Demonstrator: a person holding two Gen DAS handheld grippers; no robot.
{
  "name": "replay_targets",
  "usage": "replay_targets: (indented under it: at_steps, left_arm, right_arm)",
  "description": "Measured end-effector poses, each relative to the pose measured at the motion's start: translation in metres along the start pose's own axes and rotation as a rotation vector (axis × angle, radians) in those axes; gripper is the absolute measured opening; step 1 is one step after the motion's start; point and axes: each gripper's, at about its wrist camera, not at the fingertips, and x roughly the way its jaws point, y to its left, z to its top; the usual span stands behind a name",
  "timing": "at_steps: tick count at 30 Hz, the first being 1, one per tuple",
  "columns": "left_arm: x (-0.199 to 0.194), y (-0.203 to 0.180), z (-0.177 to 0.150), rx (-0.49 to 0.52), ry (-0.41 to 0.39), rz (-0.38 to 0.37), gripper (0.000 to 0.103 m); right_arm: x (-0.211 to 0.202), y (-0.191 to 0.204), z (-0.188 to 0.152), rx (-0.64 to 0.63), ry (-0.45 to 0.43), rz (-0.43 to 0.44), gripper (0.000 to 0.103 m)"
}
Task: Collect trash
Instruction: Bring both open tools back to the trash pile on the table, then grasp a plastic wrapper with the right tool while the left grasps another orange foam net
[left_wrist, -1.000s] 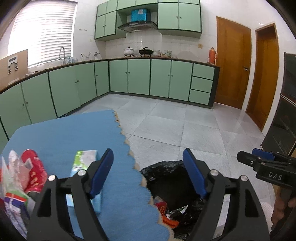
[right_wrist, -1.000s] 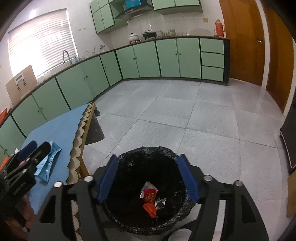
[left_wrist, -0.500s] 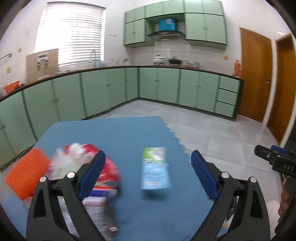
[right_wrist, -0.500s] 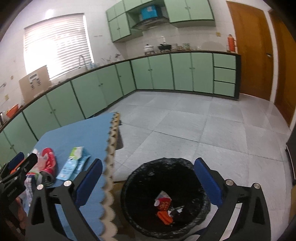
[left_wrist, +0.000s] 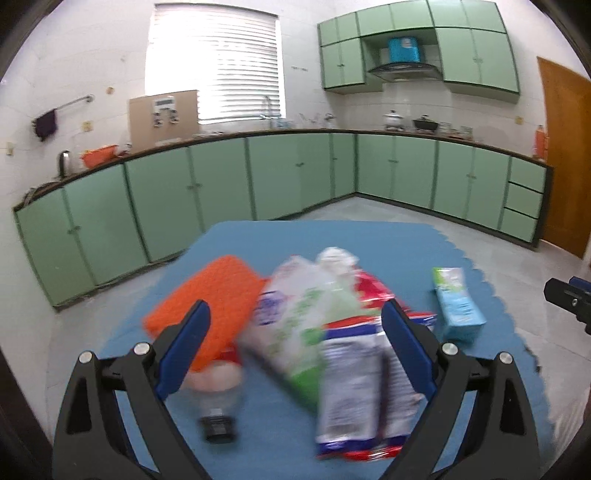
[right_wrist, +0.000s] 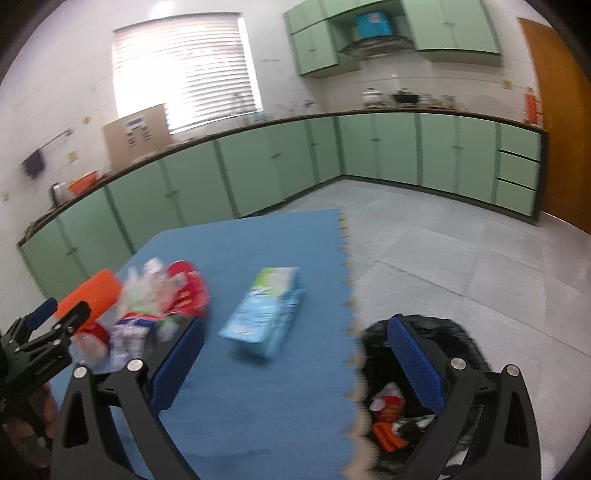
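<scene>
On the blue table mat (left_wrist: 332, 240) lies a blurred pile of trash: a white and green bag (left_wrist: 295, 314), a red, white and blue bag (left_wrist: 362, 387), a red packet (left_wrist: 373, 291) and a clear cup (left_wrist: 218, 402). My left gripper (left_wrist: 295, 321) hovers open just before this pile, with nothing held. A light blue carton (right_wrist: 266, 314) lies apart to the right. My right gripper (right_wrist: 297, 332) stands open in front of that carton, over the mat's scalloped edge. The bin with a black bag (right_wrist: 424, 332) sits on the floor beside the table and holds red wrappers (right_wrist: 388, 406).
An orange textured pad (left_wrist: 210, 295) lies at the pile's left. Green cabinets (left_wrist: 295, 177) run along the walls beyond grey floor tiles (right_wrist: 461, 240). A wooden door (left_wrist: 565, 158) is at the right. The left gripper (right_wrist: 48, 332) shows at the right view's left edge.
Both views have swung left, away from the bin and onto the table. Both sets of jaws stand wider than a second ago. The trash pile now lies straight before the left gripper.
</scene>
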Motion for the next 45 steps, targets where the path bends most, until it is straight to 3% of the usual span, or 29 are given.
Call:
replay_targets:
  at_steps: [9, 19, 24, 28, 31, 33, 34, 38, 45]
  left_arm:
    - [-0.005, 0.048, -0.021, -0.041, 0.032, 0.072, 0.091]
    - [0.005, 0.075, -0.032, -0.073, 0.060, 0.085, 0.091]
    - [0.008, 0.082, -0.033, -0.088, 0.065, 0.085, 0.091]
    - [0.011, 0.086, -0.034, -0.096, 0.072, 0.083, 0.091]
    - [0.012, 0.086, -0.034, -0.098, 0.072, 0.082, 0.091]
    - [0.012, 0.086, -0.034, -0.100, 0.072, 0.077, 0.091]
    - [0.011, 0.084, -0.033, -0.100, 0.072, 0.073, 0.091]
    - [0.010, 0.079, -0.032, -0.090, 0.068, 0.058, 0.091]
    - [0.019, 0.069, -0.025, -0.092, 0.070, 0.028, 0.091]
  right_arm:
    - [0.031, 0.083, -0.021, -0.124, 0.054, 0.173, 0.095]
    - [0.060, 0.112, -0.031, -0.164, 0.121, 0.237, 0.086]
    - [0.074, 0.119, -0.031, -0.163, 0.163, 0.290, 0.070]
    - [0.078, 0.124, -0.032, -0.178, 0.196, 0.326, 0.046]
    - [0.074, 0.125, -0.030, -0.182, 0.194, 0.336, 0.036]
    - [0.072, 0.126, -0.030, -0.188, 0.196, 0.346, 0.014]
    - [0.072, 0.126, -0.029, -0.191, 0.201, 0.349, 0.009]
    - [0.064, 0.123, -0.029, -0.200, 0.203, 0.376, 0.002]
    - [0.042, 0.118, -0.018, -0.216, 0.153, 0.394, 0.001]
